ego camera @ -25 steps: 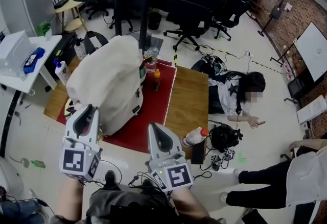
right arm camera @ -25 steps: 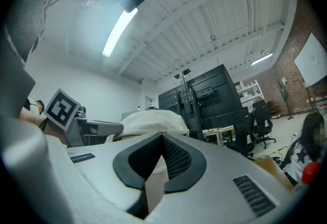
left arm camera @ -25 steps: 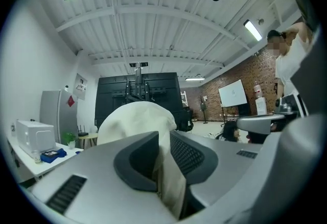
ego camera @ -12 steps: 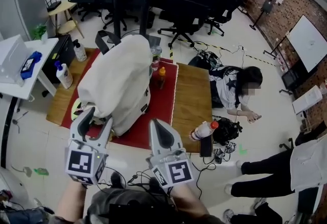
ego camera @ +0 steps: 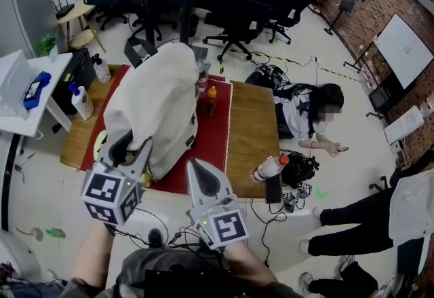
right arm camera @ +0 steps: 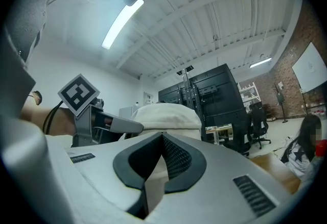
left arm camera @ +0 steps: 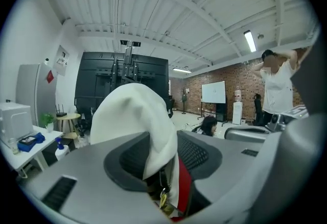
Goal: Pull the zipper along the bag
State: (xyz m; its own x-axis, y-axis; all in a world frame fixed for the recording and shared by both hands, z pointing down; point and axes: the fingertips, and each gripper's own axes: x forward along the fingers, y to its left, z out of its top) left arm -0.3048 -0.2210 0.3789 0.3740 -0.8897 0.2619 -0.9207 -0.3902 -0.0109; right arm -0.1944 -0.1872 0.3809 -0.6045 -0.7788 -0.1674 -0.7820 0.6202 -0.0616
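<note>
The left tool (ego camera: 133, 145) is closing around the zipper pull (left arm camera: 162, 198) at the near corner of the bag (ego camera: 159, 96), apparently to grip it, while the right tool (ego camera: 197, 168) hovers beside the bag, shut and empty.

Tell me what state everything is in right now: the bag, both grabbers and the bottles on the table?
left gripper: jaws apart and closing, backpack's edge in the gap
right gripper: shut, empty
backpack: standing upright on the red mat
zipper pull: hanging loose, not gripped
red-capped bottle: lying on its side, cap on
orange-capped bottle: upright, cap on
</note>
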